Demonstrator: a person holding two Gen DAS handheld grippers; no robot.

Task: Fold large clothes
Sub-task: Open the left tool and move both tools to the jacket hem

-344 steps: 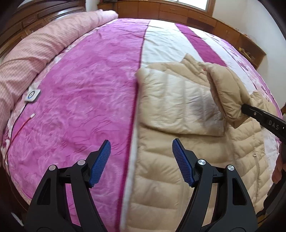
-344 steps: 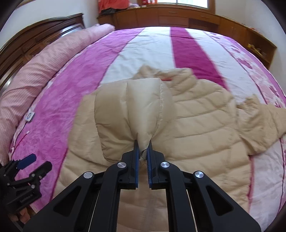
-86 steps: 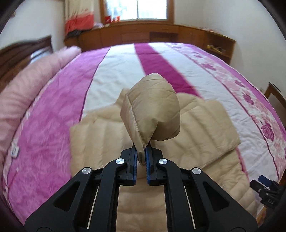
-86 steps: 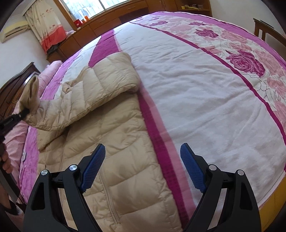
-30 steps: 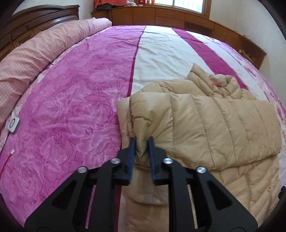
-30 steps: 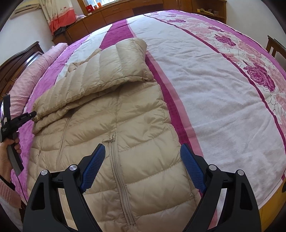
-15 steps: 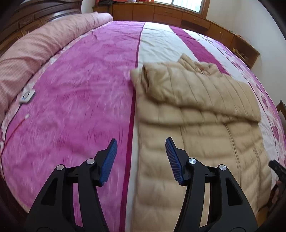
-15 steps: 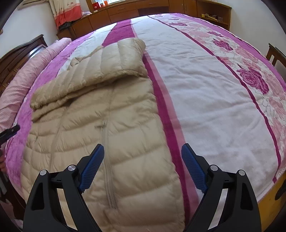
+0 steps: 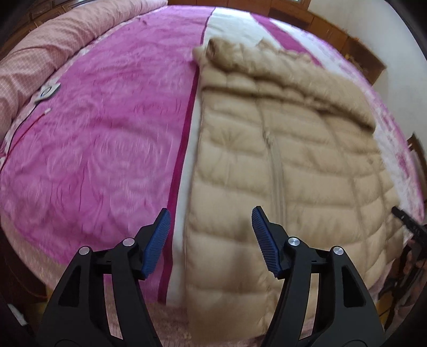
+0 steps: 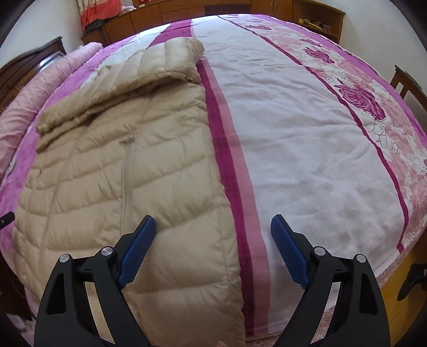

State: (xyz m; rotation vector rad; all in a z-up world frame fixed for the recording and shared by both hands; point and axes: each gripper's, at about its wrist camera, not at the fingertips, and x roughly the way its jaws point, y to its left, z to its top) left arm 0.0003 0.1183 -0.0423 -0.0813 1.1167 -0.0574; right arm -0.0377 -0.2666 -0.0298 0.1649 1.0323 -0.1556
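A beige quilted down jacket (image 9: 280, 149) lies zip-up on the bed, both sleeves (image 10: 149, 72) folded across its chest at the far end. My left gripper (image 9: 210, 213) hovers above the jacket's left edge near the hem. Its jaws are opening, and nothing is pressed between the blue pads (image 9: 157, 240). My right gripper (image 10: 212, 221) stands open over the right edge of the jacket (image 10: 120, 149) near the hem, one finger above the fabric and one above the bedspread. The right gripper's tip (image 9: 408, 221) shows at the right rim of the left wrist view.
A magenta, white and rose-print bedspread (image 10: 293, 133) covers the bed. A rolled pink quilt (image 9: 40, 48) lies along the left, with a white controller and its cord (image 9: 46, 92) beside it. Wooden cabinets (image 10: 186, 10) line the far wall. A wooden chair (image 10: 408, 82) stands at right.
My left gripper let go of the folded sleeve, opened, and pulled back to the near end of the jacket. My right gripper shifted slightly over the jacket's right edge.
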